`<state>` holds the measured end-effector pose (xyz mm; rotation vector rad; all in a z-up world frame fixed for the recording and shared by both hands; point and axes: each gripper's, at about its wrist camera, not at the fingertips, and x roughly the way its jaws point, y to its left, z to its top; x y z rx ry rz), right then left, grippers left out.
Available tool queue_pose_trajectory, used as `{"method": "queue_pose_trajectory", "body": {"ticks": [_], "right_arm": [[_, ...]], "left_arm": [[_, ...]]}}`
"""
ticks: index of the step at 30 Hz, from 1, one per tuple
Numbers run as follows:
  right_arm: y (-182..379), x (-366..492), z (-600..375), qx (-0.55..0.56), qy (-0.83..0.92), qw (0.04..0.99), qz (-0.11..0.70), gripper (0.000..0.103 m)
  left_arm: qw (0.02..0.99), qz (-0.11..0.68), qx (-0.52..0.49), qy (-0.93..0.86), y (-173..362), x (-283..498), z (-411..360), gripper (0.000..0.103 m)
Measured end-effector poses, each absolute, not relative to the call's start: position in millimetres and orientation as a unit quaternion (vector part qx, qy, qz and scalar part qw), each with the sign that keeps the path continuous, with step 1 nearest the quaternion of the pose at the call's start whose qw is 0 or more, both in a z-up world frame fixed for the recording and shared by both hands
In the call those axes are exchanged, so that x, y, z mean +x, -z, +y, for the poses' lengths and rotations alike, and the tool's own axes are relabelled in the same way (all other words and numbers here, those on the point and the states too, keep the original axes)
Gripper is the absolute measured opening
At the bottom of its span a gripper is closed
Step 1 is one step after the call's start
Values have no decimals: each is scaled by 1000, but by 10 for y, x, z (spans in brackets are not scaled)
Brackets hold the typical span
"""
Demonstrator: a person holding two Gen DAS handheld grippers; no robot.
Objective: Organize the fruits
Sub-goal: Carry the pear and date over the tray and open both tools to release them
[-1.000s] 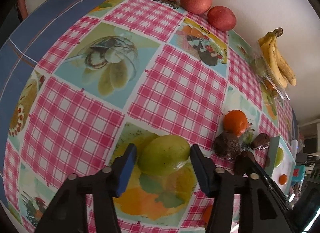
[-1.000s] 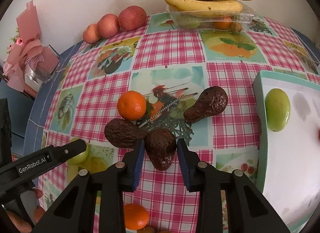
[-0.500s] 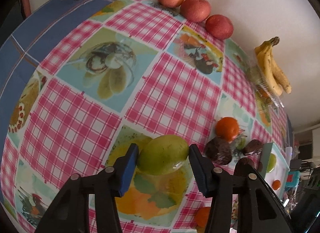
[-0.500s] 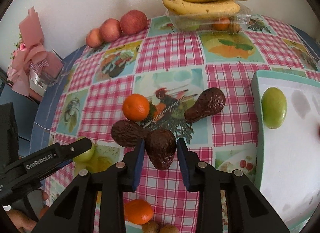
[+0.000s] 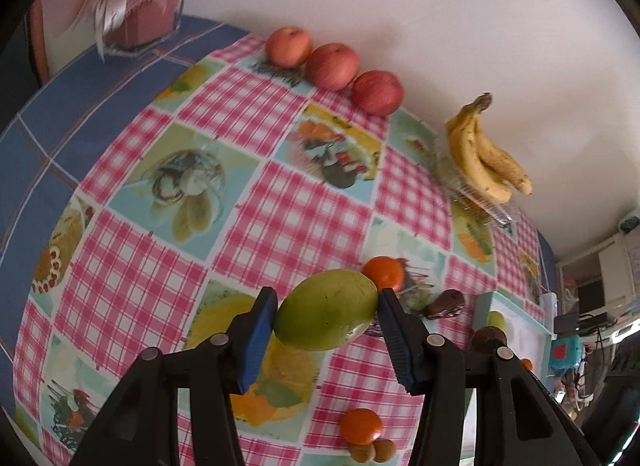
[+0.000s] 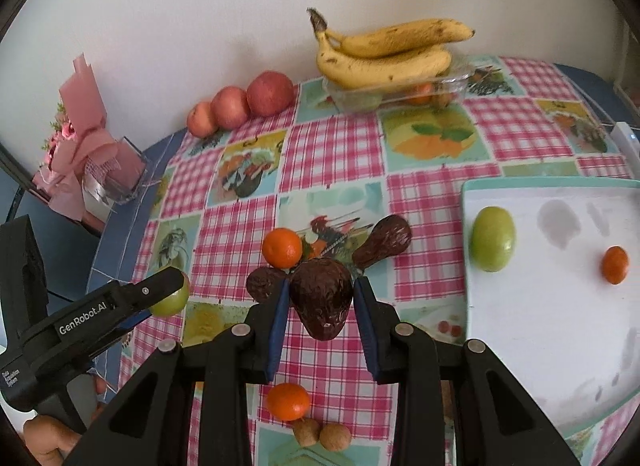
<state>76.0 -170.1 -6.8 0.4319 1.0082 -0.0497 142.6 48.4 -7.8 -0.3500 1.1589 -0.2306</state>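
My left gripper (image 5: 326, 308) is shut on a green mango (image 5: 326, 316) and holds it above the checked tablecloth; the mango also shows in the right wrist view (image 6: 173, 298). My right gripper (image 6: 320, 296) is shut on a dark brown avocado (image 6: 321, 293), lifted off the cloth. Two more avocados (image 6: 384, 241) (image 6: 262, 282) and an orange (image 6: 282, 248) lie just beyond it. A white tray with a teal rim (image 6: 466, 234) at the right holds a green fruit (image 6: 492, 238) and a small orange (image 6: 615, 265).
Three red apples (image 6: 240, 103) line the wall. Bananas (image 6: 388, 53) rest on a clear plastic box (image 6: 400, 95). A pink bouquet (image 6: 78, 145) stands at the left. An orange (image 6: 288, 401) and two brown nuts (image 6: 322, 434) lie near the front edge.
Both grippers have risen from the table, the left with the mango and the right with the avocado. Both views now take in more of the table and wall.
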Motion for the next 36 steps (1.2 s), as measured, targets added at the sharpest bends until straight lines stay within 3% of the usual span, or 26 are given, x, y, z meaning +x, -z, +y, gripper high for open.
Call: {"method": "queue_pose_trajectory", "body": {"ticks": [22, 36], "right_arm": [[-265, 263, -2782, 212, 143, 858, 446, 34], [-376, -204, -3526, 223, 236, 846, 423, 34]], "left_arm": [[822, 525, -116, 189, -259, 1190, -304, 55], [799, 532, -36, 278, -274, 783, -1319, 55]]}}
